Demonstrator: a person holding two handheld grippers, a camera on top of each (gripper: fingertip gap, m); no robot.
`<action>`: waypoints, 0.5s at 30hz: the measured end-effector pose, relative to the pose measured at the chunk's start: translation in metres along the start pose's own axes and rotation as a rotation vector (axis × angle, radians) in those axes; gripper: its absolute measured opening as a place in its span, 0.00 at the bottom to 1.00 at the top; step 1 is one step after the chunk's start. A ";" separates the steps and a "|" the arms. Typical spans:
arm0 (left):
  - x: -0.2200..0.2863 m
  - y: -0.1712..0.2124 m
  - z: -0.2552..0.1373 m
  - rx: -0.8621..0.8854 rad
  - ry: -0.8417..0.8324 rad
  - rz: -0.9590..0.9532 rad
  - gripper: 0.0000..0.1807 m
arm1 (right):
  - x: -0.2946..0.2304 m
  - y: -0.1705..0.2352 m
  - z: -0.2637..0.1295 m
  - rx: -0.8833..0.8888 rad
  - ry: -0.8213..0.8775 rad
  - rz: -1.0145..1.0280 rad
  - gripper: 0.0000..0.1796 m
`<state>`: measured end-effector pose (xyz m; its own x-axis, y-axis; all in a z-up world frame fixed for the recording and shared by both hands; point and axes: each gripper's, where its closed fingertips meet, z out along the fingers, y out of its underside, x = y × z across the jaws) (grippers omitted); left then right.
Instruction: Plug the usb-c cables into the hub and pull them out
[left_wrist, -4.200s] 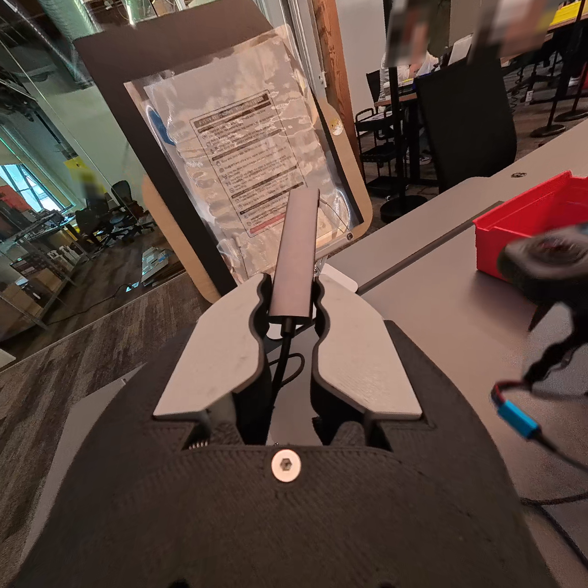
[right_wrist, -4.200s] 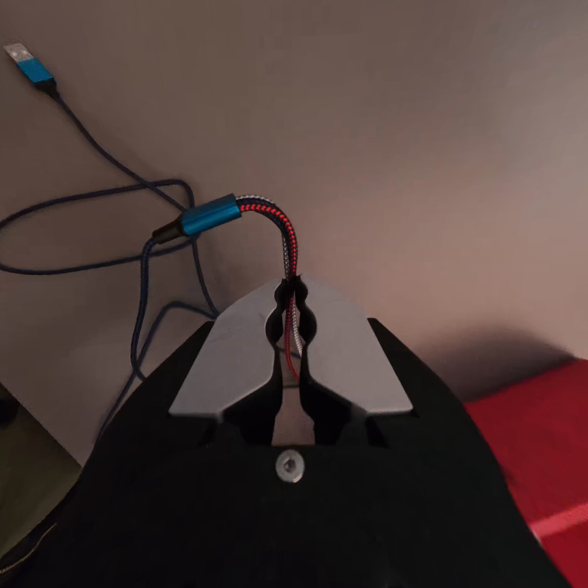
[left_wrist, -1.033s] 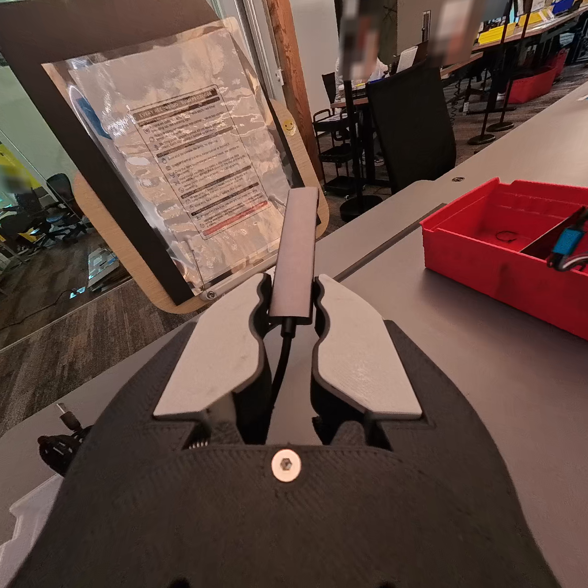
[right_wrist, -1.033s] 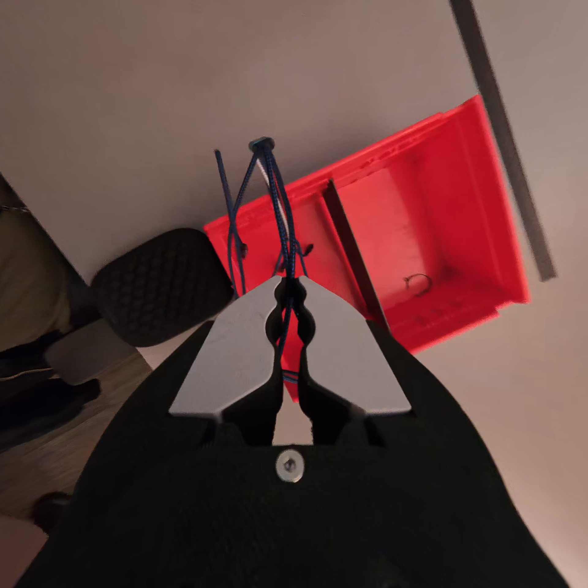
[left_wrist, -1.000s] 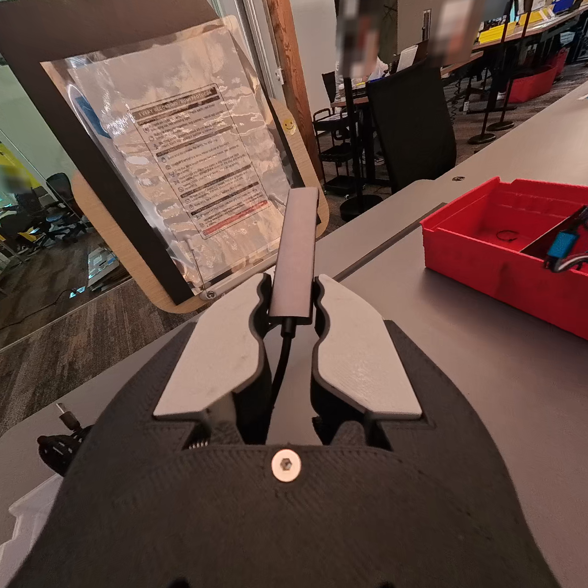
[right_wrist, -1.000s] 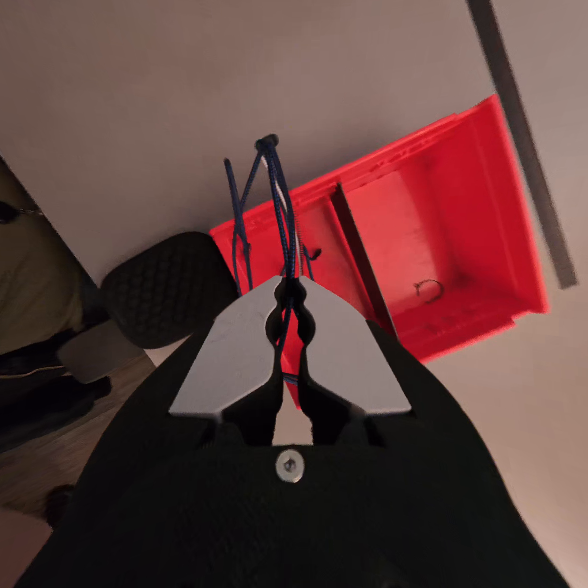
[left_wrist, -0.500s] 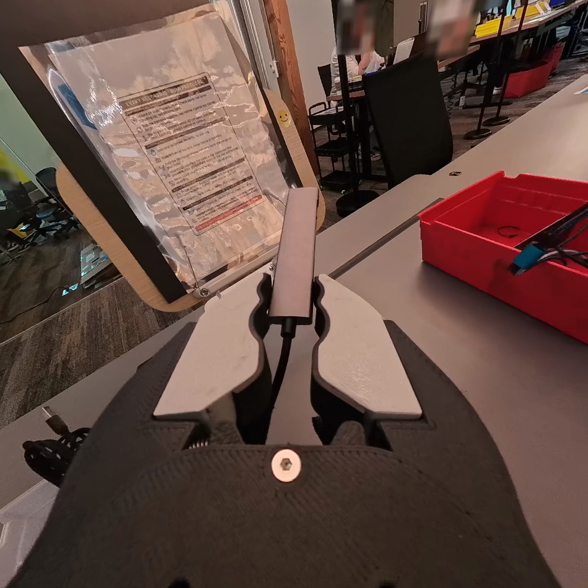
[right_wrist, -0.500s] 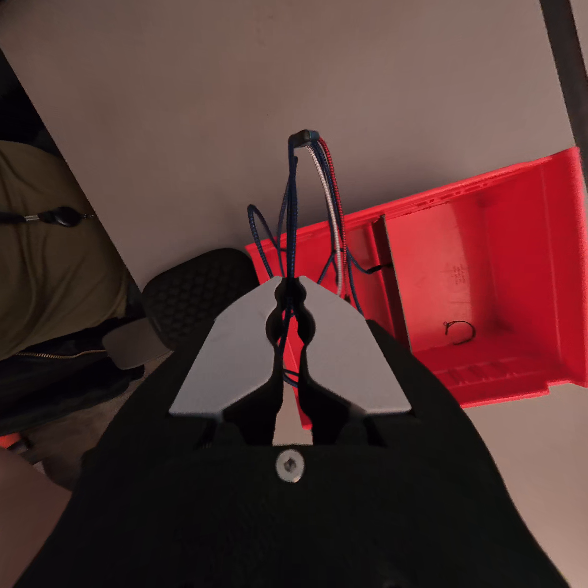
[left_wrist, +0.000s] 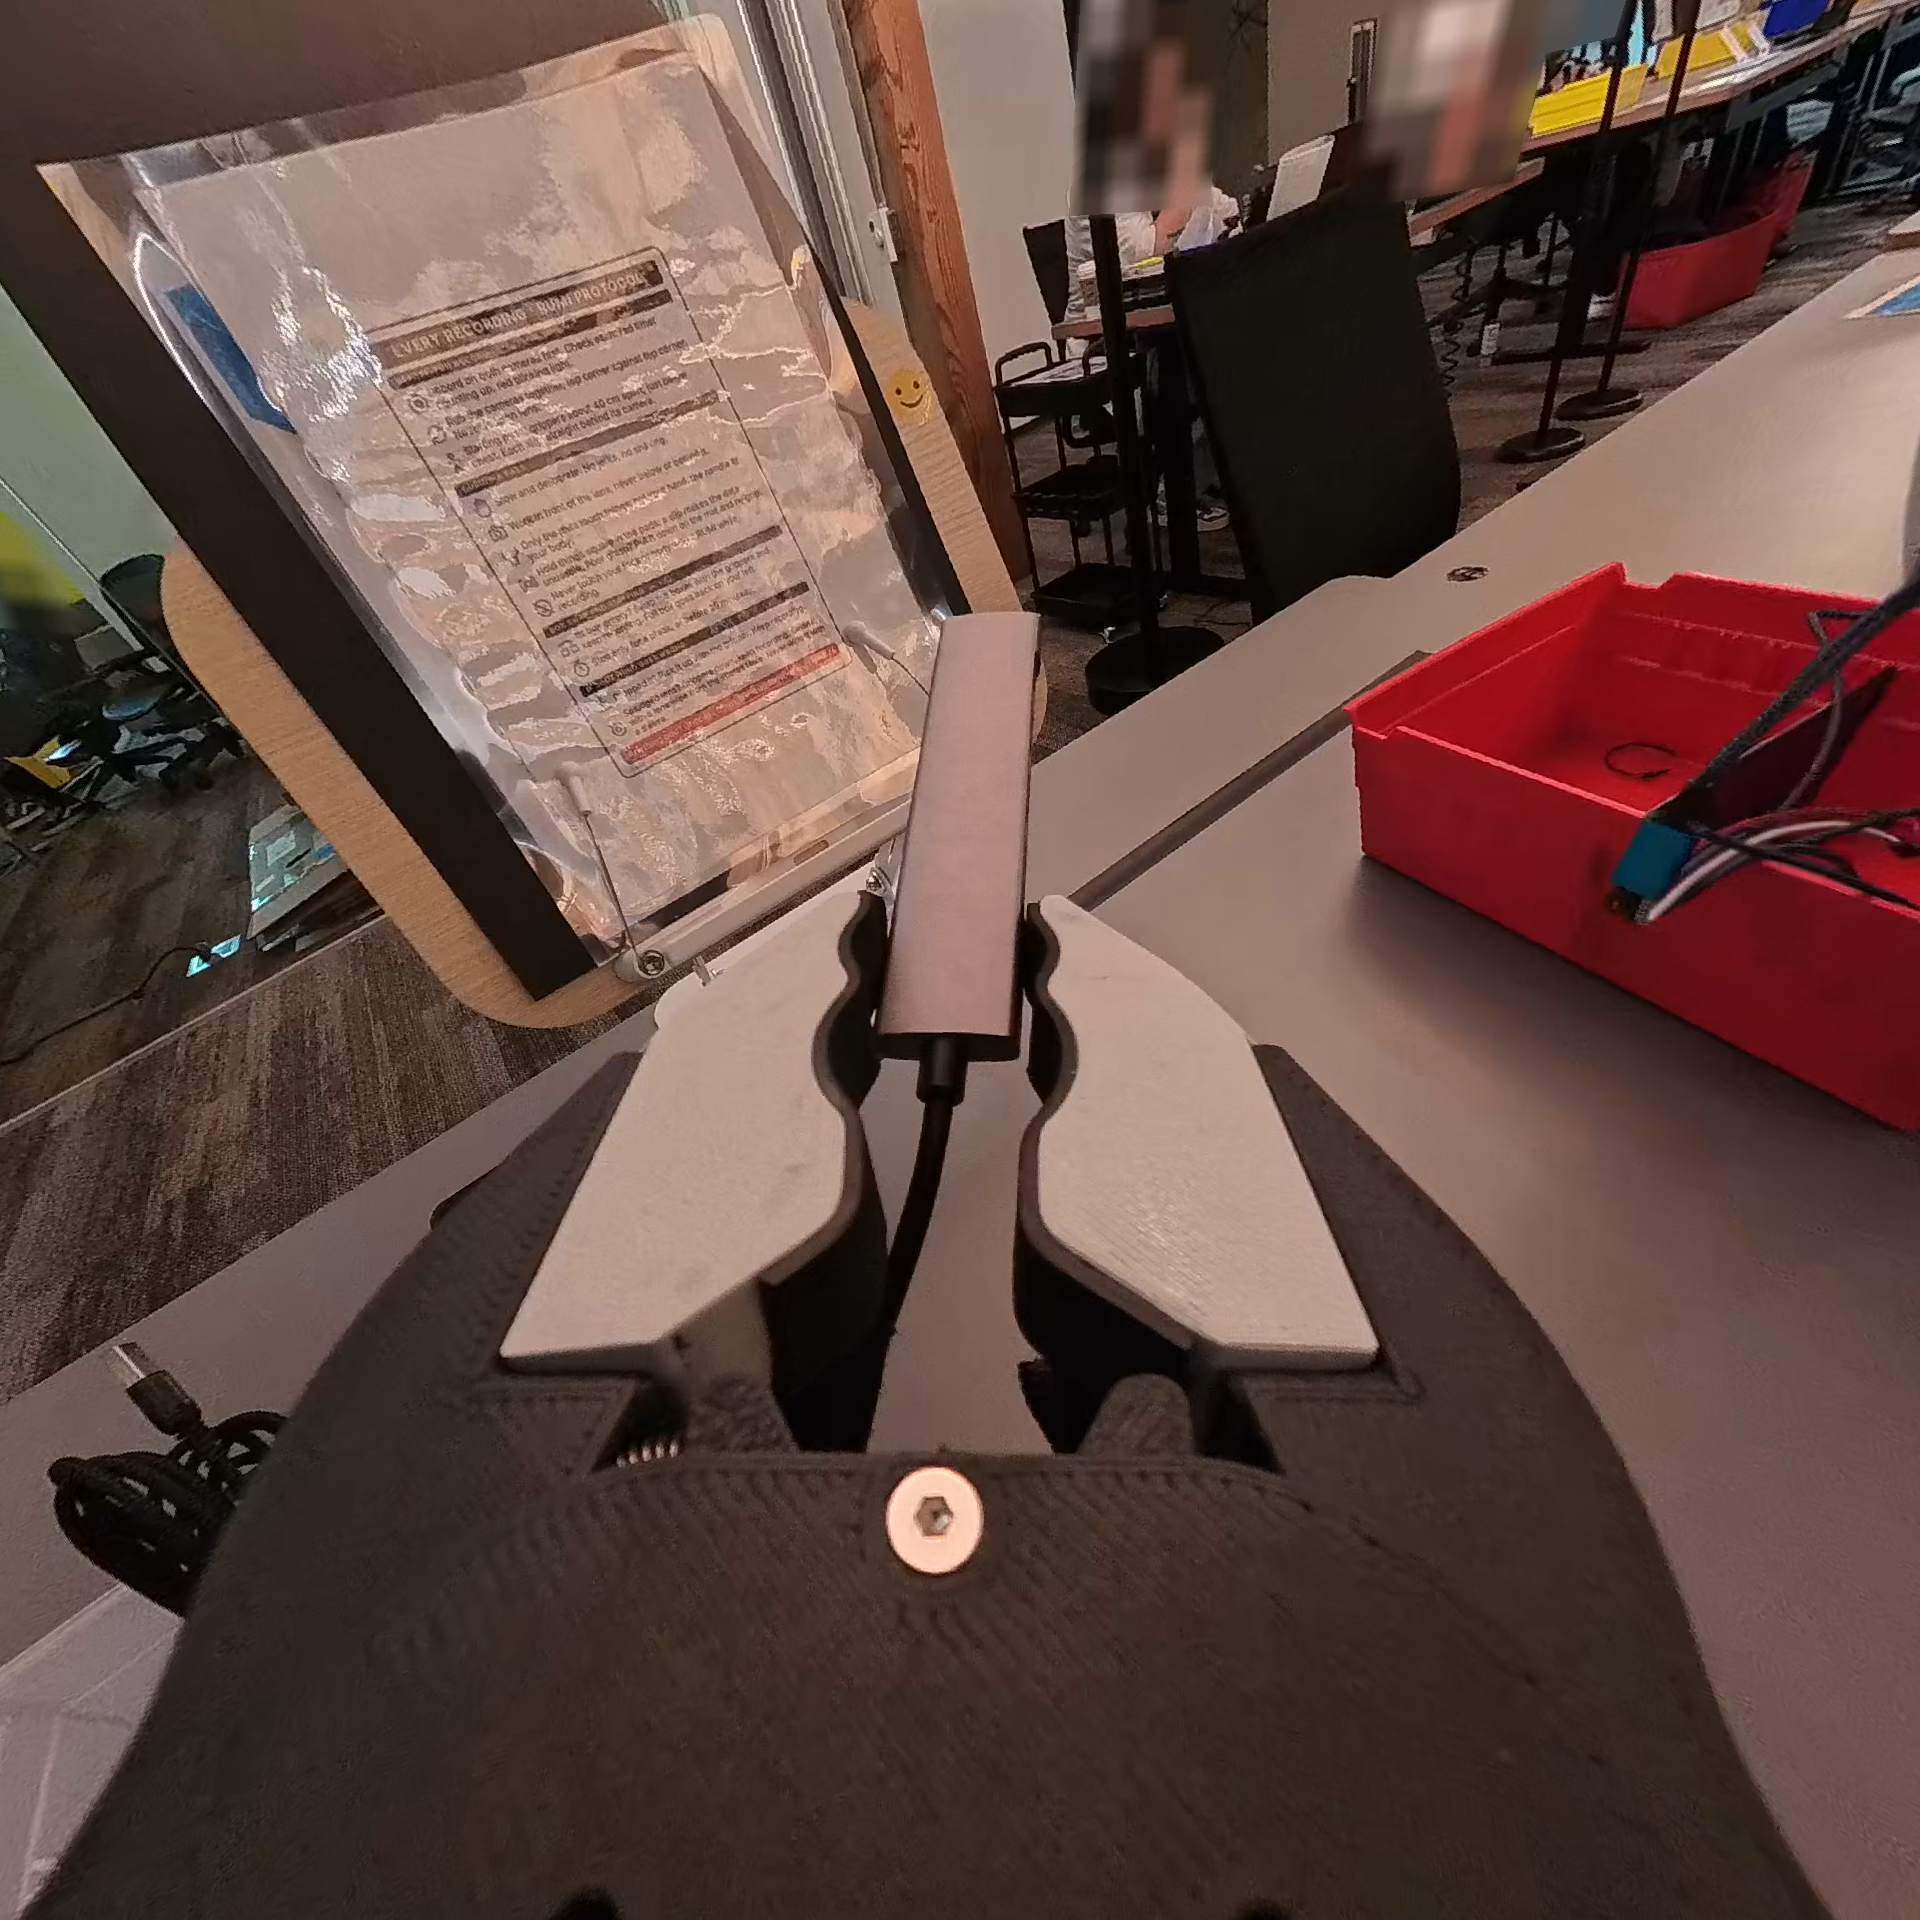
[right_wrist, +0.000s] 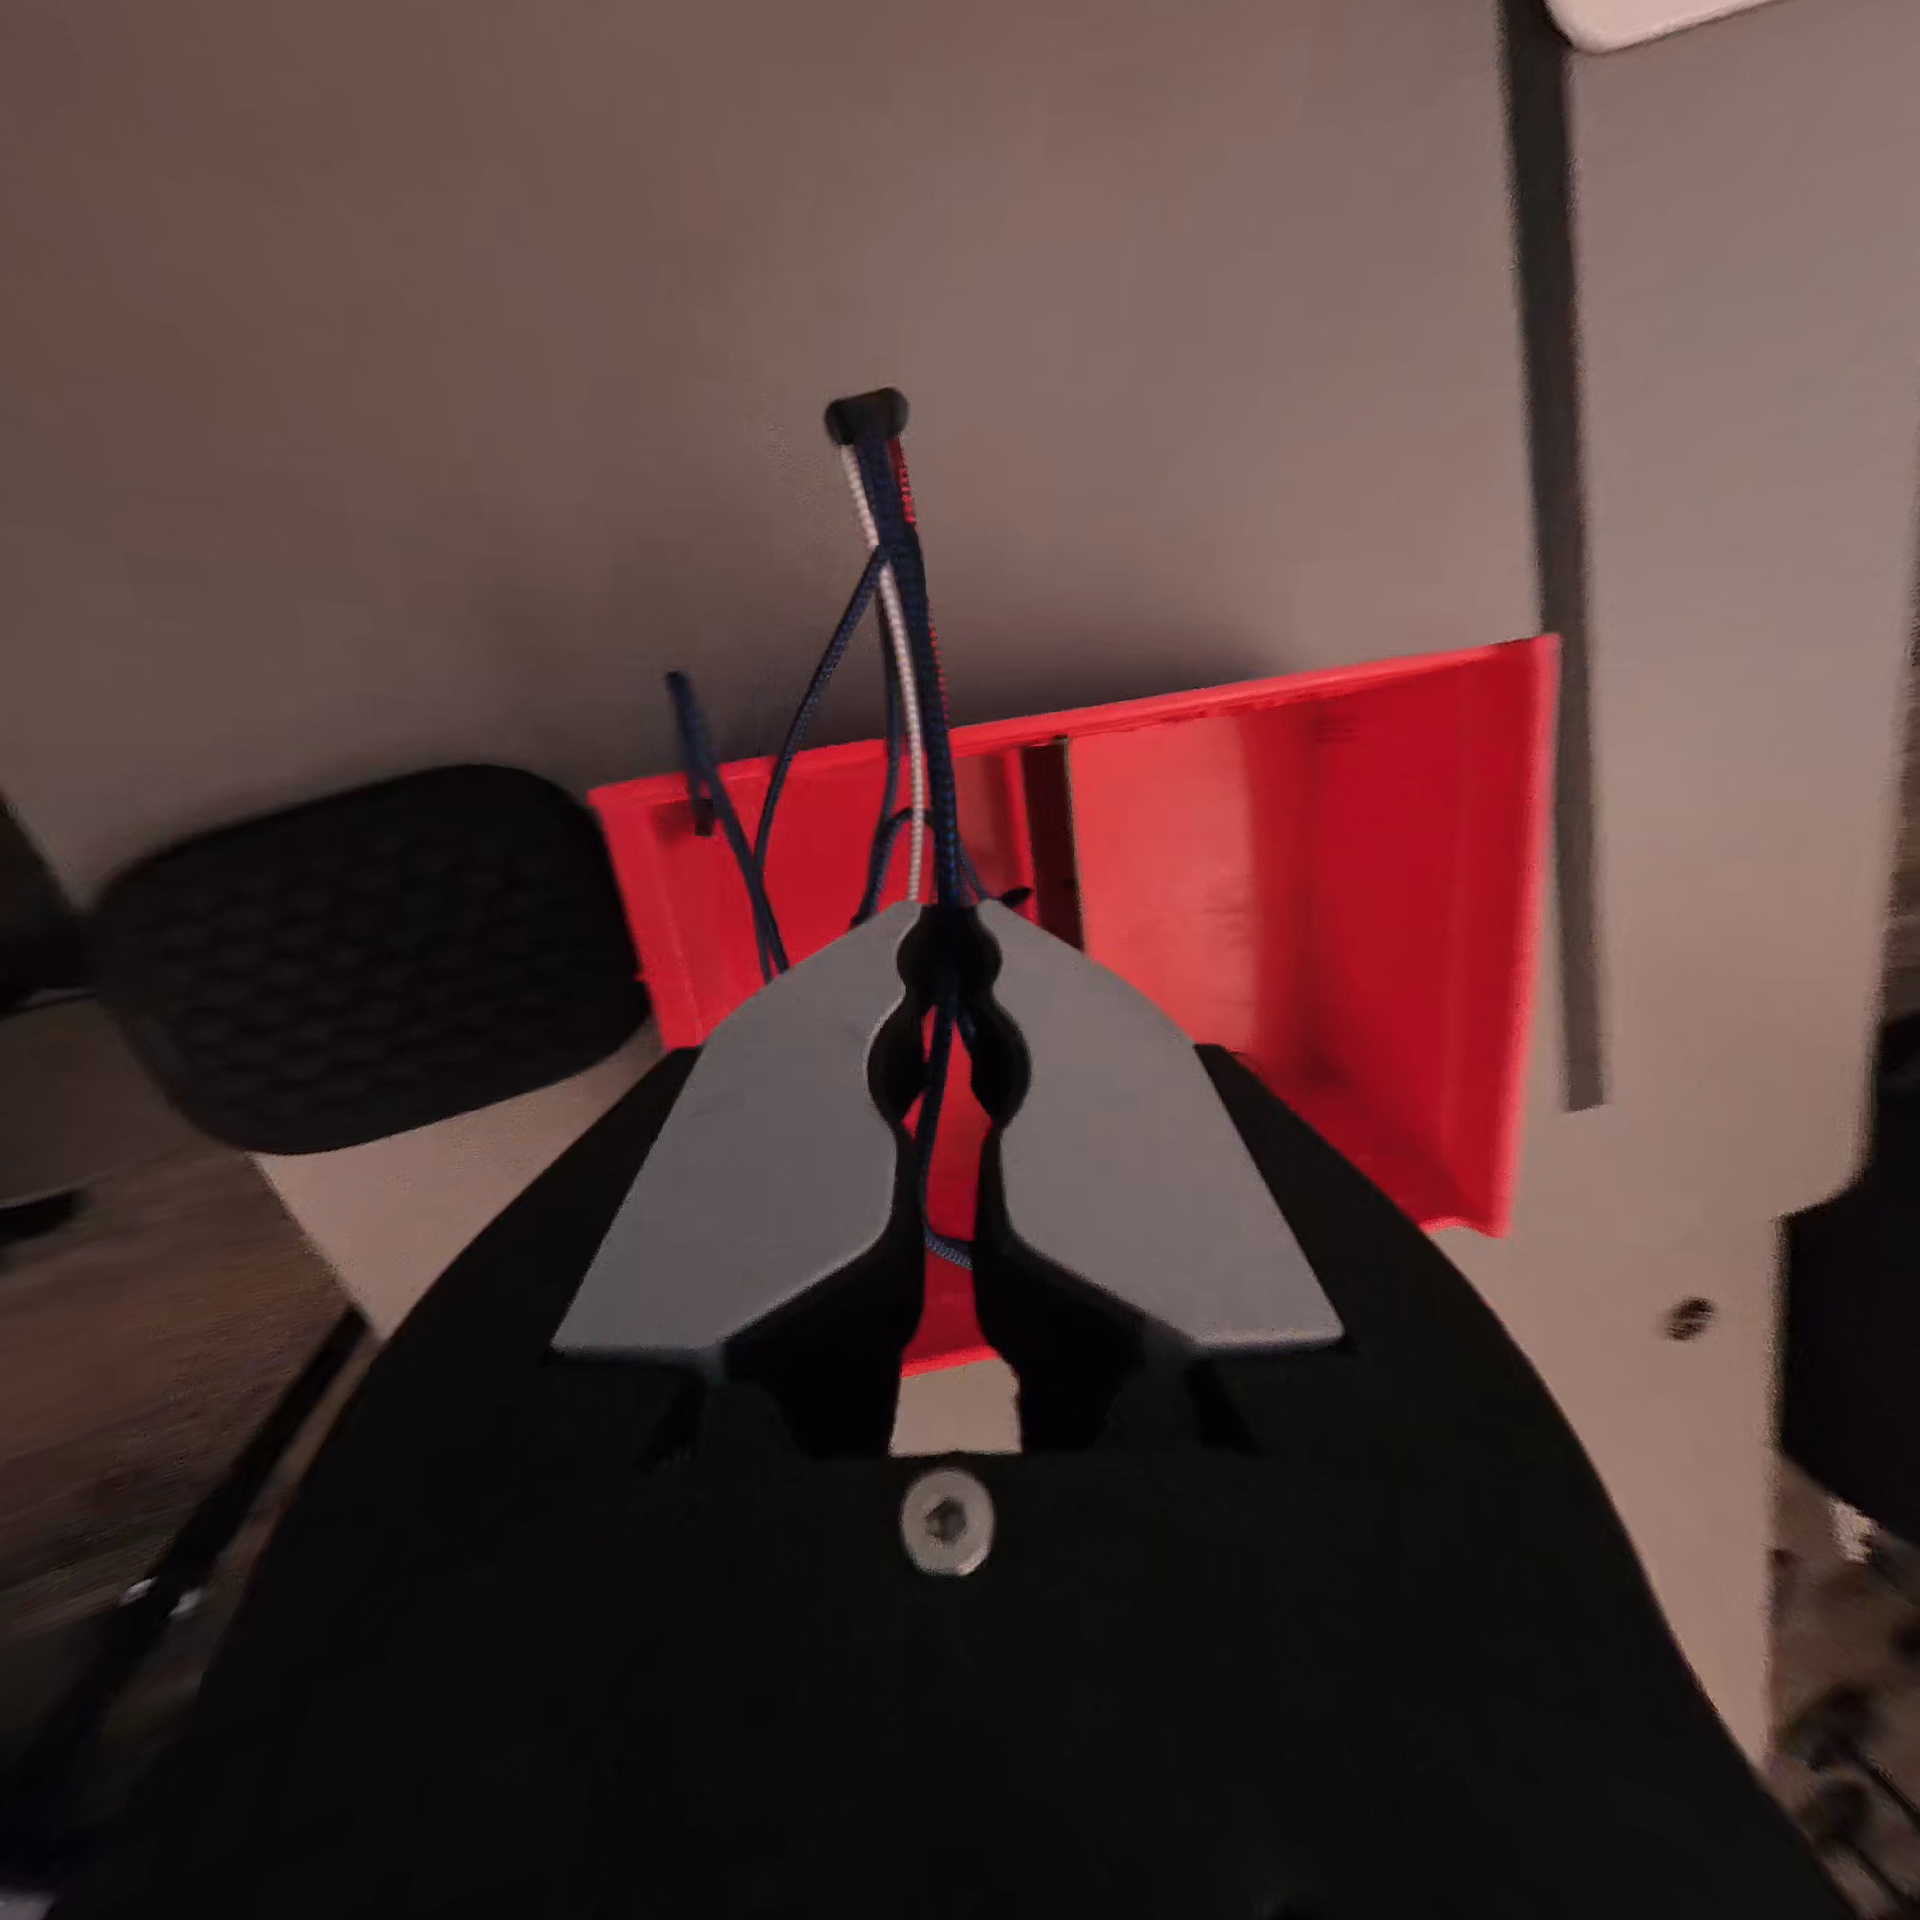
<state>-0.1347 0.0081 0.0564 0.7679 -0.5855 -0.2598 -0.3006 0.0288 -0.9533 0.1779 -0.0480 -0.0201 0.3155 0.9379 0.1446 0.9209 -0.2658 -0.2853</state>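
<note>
Left hand-held gripper (left_wrist: 948, 966) is clamped on the near end of the hub (left_wrist: 966, 821), a slim dark bar that juts forward and slightly up, clear of the grey bench (left_wrist: 1455, 1195); the hub's own black lead drops back between the fingers. Right hand-held gripper (right_wrist: 948, 920) is closed on a bundle of braided cables (right_wrist: 914, 665) and points steeply down at the bench, over the near end of the red bin (right_wrist: 1351, 883). The strands rise ahead of its tips to a dark joint (right_wrist: 868, 414), with loose lengths trailing into the bin. In the left wrist view a blue connector (left_wrist: 1652, 864) of that bundle hangs in front of the bin's near wall, well apart from the hub. Judged step: nothing is plugged in; the cables are being carried, and the plugging has yet to begin. Next move likely calls for a regrip, since the right gripper holds mid-cable rather than a plug; a single usb-c end must be pinched close behind its tip and lined up with a port on the hub's side. Ports are not visible from here. Right view is motion-blurred. A signboard (left_wrist: 582, 540) stands beyond the hub.
</note>
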 end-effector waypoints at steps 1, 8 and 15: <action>0.000 0.000 0.000 -0.002 0.000 0.000 0.14 | 0.006 0.000 -0.003 -0.002 0.038 -0.028 0.02; 0.000 0.001 0.000 -0.002 0.002 -0.002 0.14 | 0.004 0.015 0.003 0.005 0.080 -0.082 0.02; 0.001 -0.002 -0.001 0.008 0.008 -0.007 0.14 | -0.032 0.038 0.033 0.177 -0.065 0.165 0.02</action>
<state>-0.1341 0.0062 0.0583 0.7651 -0.5925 -0.2523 -0.2909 0.0315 -0.9562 0.1953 -0.0812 -0.0668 0.4376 0.8989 0.0225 0.8020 -0.3788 -0.4619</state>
